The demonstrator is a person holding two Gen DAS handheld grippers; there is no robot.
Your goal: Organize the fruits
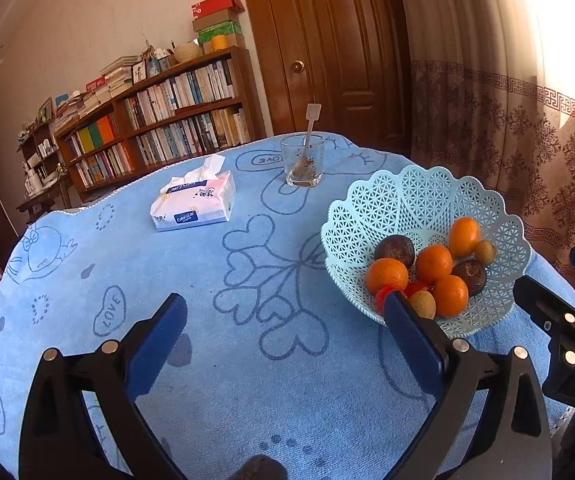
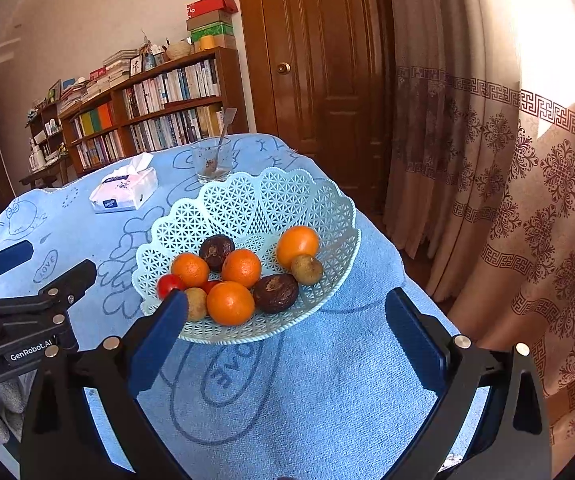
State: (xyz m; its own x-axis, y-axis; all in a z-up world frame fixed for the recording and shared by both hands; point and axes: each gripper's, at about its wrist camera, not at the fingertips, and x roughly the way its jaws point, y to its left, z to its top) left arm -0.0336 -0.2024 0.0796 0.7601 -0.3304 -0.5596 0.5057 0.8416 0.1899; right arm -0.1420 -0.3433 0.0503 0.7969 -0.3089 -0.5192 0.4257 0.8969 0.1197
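Note:
A pale blue lattice basket [image 1: 415,196] [image 2: 271,196] stands on the blue cloth at the table's right side. It holds several oranges [image 1: 433,263] [image 2: 230,303], two dark brown fruits [image 1: 394,250] [image 2: 275,293], small tan fruits [image 1: 485,251] [image 2: 306,269] and small red fruits [image 1: 383,295] [image 2: 168,284]. My left gripper [image 1: 287,312] is open and empty above the cloth, left of the basket. My right gripper [image 2: 287,308] is open and empty, just in front of the basket.
A tissue pack [image 1: 193,204] [image 2: 125,191] lies at the far middle of the table. A glass with a spoon [image 1: 302,160] [image 2: 212,160] stands behind the basket. The table edge drops off on the right toward a curtain [image 2: 527,200].

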